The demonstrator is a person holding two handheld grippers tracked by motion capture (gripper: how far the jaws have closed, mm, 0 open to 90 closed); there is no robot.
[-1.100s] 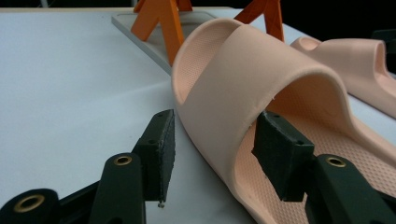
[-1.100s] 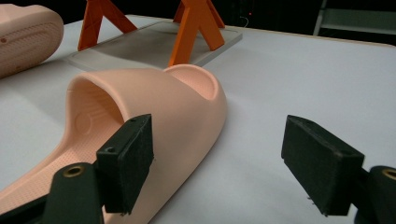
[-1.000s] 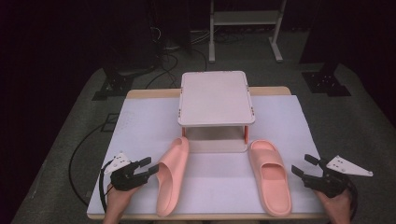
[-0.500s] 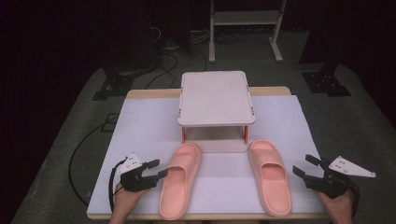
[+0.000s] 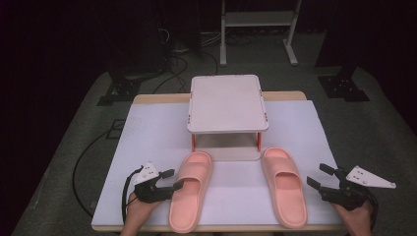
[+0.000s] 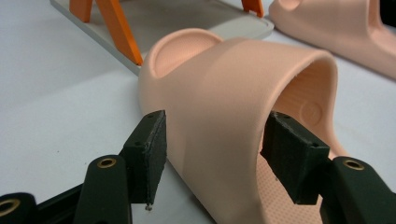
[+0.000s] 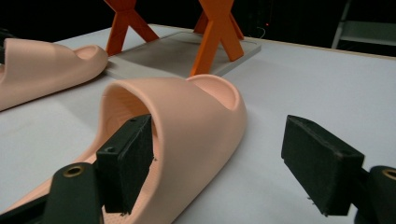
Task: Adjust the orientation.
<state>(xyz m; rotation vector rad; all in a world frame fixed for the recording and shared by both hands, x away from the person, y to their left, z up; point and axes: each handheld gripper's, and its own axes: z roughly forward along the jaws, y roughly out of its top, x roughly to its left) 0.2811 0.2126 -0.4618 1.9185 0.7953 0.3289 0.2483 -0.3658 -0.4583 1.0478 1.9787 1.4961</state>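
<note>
Two peach slippers lie flat, side by side, on the white-covered table, toes toward a small rack. My left gripper (image 5: pixel 175 179) is at the left slipper (image 5: pixel 189 191). In the left gripper view its jaws straddle the outer wall of the slipper's strap (image 6: pixel 224 93), one pad outside and one inside the opening. They have just been opening and no longer clamp it, so the left gripper (image 6: pixel 219 154) is open. My right gripper (image 5: pixel 317 175) stands open just right of the right slipper (image 5: pixel 284 187), level with its strap (image 7: pixel 187 116), with nothing gripped between the wide-apart pads of the right gripper (image 7: pixel 224 168).
A low rack (image 5: pixel 227 103) with a white top, orange crossed legs (image 7: pixel 215 32) and a grey base (image 6: pixel 187 18) stands behind the slippers at mid-table. The table's front edge (image 5: pixel 246 227) is close below both hands. Dark floor with cables and a metal stand surrounds the table.
The left slipper, tipped up on its edge a second ago, now lies flat on its sole. My left gripper moved right with it and its jaws widened. The right gripper stayed put.
</note>
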